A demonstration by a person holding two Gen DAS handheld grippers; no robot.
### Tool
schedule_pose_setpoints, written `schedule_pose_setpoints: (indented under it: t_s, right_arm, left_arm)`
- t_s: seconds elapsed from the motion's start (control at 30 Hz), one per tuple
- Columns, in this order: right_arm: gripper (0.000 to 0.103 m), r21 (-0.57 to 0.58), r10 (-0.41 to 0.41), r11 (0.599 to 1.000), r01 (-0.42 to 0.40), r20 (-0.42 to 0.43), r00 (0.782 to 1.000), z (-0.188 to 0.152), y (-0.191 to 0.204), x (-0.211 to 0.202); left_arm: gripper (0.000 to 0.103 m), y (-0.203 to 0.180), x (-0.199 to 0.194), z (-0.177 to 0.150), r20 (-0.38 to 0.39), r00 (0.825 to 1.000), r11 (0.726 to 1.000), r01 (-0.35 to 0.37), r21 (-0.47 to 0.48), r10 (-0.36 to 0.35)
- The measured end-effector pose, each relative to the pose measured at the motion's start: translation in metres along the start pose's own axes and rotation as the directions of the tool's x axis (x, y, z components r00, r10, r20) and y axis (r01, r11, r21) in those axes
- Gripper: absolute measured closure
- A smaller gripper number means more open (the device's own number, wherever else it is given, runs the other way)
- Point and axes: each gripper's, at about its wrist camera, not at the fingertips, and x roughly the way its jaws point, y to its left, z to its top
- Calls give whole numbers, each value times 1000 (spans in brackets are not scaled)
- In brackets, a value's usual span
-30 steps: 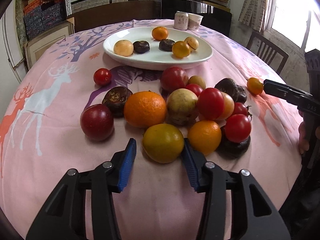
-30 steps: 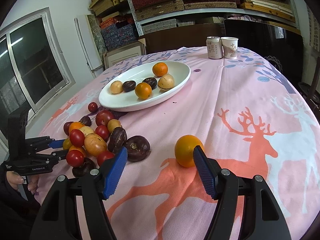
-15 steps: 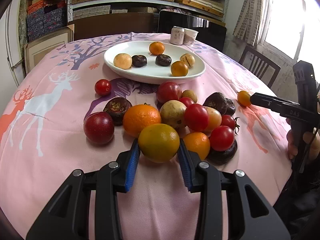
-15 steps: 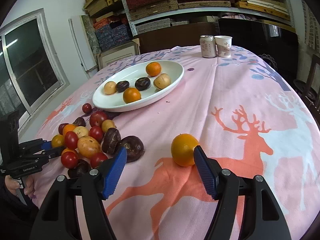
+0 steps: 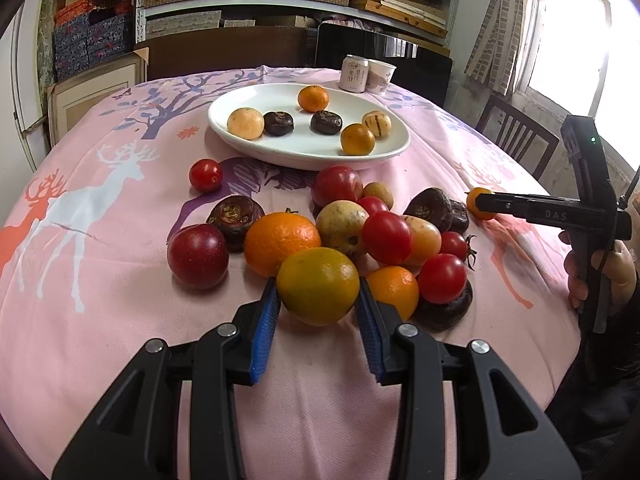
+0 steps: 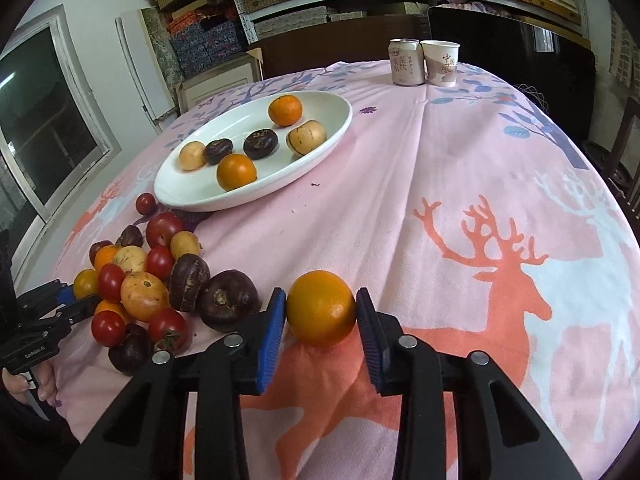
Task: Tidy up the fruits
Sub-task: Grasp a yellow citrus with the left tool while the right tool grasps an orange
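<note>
My left gripper [image 5: 318, 286] is shut on a yellow-green orange [image 5: 318, 286] at the near edge of a fruit pile [image 5: 384, 236] of tomatoes, oranges and dark fruits. My right gripper [image 6: 320, 294] has its jaws closing on a lone orange [image 6: 321, 308] resting on the pink cloth, with both blue pads touching its sides. A white oval plate [image 5: 304, 158] farther back holds several small fruits. In the right wrist view the plate [image 6: 192, 202] lies beyond the pile [image 6: 148, 280], and the left gripper [image 6: 68, 304] shows at the far left.
A can [image 6: 407, 62] and a paper cup [image 6: 441, 63] stand at the table's far edge. A single cherry tomato [image 5: 205, 175] lies left of the plate. A chair [image 5: 516, 140] stands at the right. The person's hand [image 5: 600, 272] holds the right gripper's handle.
The left jaws closed on the yellow-green orange, which now sits higher in view. The right jaws, wide apart before, have closed onto the lone orange.
</note>
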Motion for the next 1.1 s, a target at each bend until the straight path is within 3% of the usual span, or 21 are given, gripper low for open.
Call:
schedule_pose_setpoints:
  t_s: [1.1]
  right_arm:
    - [67,18,32,999,-34,89,995,-11,-2,-19]
  left_arm:
    - [66,4,0,-1,7,1000,1000,-5,-11,5]
